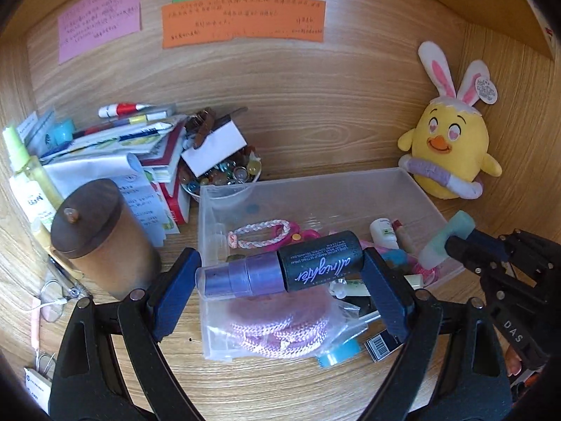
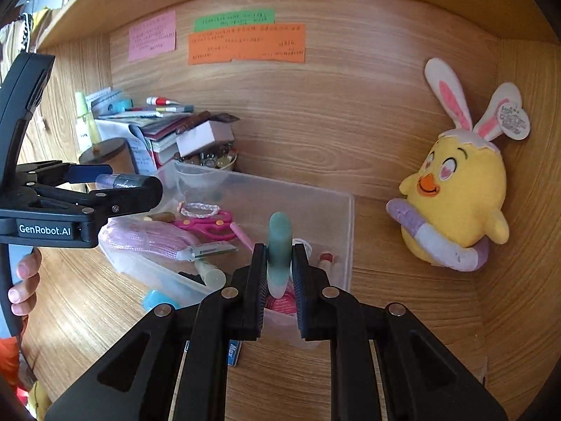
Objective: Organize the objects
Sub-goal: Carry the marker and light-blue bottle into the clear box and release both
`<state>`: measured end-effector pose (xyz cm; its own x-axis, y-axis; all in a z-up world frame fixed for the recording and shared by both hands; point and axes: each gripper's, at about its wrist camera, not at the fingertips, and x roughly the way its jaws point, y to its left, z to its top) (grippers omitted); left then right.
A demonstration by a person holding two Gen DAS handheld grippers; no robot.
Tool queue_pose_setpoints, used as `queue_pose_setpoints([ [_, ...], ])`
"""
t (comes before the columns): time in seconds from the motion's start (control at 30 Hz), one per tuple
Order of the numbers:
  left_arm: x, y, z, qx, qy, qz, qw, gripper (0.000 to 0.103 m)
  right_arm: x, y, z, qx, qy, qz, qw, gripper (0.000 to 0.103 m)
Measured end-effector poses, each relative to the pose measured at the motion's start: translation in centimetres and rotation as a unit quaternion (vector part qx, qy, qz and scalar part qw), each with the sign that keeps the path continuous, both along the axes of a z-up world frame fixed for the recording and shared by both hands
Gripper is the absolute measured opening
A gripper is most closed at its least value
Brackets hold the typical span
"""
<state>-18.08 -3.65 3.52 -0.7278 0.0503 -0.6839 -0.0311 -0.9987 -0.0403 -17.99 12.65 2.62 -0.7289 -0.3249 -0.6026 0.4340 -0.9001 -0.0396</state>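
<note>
My left gripper (image 1: 280, 270) is shut on a black spray bottle with a purple cap (image 1: 280, 266), held sideways above the clear plastic bin (image 1: 315, 182). It also shows in the right wrist view (image 2: 121, 180). My right gripper (image 2: 278, 266) is shut on a pale green tube (image 2: 279, 252), held upright over the bin's near right corner (image 2: 345, 231). The tube also shows in the left wrist view (image 1: 445, 242). The bin holds pink rope (image 1: 277, 326), pink scissors (image 2: 210, 226), a braided bracelet (image 1: 259, 233) and small cosmetics.
A brown lidded jar (image 1: 101, 238), stacked papers and booklets (image 1: 115, 151) and a bowl of glass beads (image 1: 224, 173) stand left of the bin. A yellow chick plush (image 2: 455, 207) leans in the right corner. Blue tape (image 1: 336, 352) lies before the bin.
</note>
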Motion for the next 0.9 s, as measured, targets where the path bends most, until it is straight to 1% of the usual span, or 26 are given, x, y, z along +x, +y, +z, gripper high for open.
queue_pose_setpoints([
  [0.13, -0.4, 0.2, -0.4, 0.001, -0.015, -0.008, 0.9999, 0.092, -0.3, -0.5, -0.3, -0.001, -0.011, 0.008, 1.0, 0.013],
  [0.17, -0.4, 0.2, -0.4, 0.004, -0.016, -0.01, 0.9998, 0.092, -0.2, -0.5, -0.3, -0.004, -0.013, 0.012, 1.0, 0.015],
  [0.23, -0.2, 0.3, -0.3, 0.003, -0.013, -0.012, 0.9998, 0.093, 0.0, -0.6, -0.1, -0.003, -0.011, 0.012, 1.0, 0.023],
  [0.3, 0.2, 0.3, 0.0, 0.005, -0.008, -0.014, 0.9999, 0.096, 0.3, -0.5, 0.1, -0.005, -0.006, 0.012, 1.0, 0.033],
  [0.37, 0.6, 0.3, 0.3, 0.007, -0.001, -0.014, 0.9999, 0.097, 0.7, -0.3, 0.5, -0.01, -0.003, 0.015, 1.0, 0.036],
  [0.43, 1.2, 0.4, 0.7, 0.007, 0.006, -0.015, 0.9999, 0.097, 1.1, -0.1, 0.7, -0.013, -0.001, 0.016, 1.0, 0.036],
  [0.53, 2.2, 0.5, 1.2, 0.0, 0.015, -0.012, 0.9998, 0.098, 2.0, 0.1, 1.0, -0.016, 0.002, 0.021, 1.0, 0.039],
  [0.6, 3.1, 0.6, 1.4, -0.004, 0.022, -0.013, 0.9997, 0.1, 2.7, 0.3, 1.1, -0.017, 0.003, 0.024, 1.0, 0.045],
  [0.63, 3.5, 0.6, 1.4, -0.005, 0.024, -0.013, 0.9996, 0.101, 3.0, 0.4, 1.1, -0.018, 0.003, 0.026, 0.999, 0.046],
  [0.77, 5.2, 0.6, 1.1, -0.016, 0.026, -0.012, 0.9995, 0.101, 4.4, 0.5, 0.3, -0.017, -0.009, 0.04, 0.999, 0.051],
  [0.83, 6.0, 0.5, 0.8, -0.02, 0.024, -0.01, 0.9995, 0.101, 5.1, 0.4, -0.3, -0.017, -0.017, 0.045, 0.999, 0.052],
  [0.9, 6.7, 0.3, 0.4, -0.021, 0.023, -0.008, 0.9995, 0.101, 5.7, 0.2, -1.3, -0.013, -0.031, 0.052, 0.998, 0.055],
])
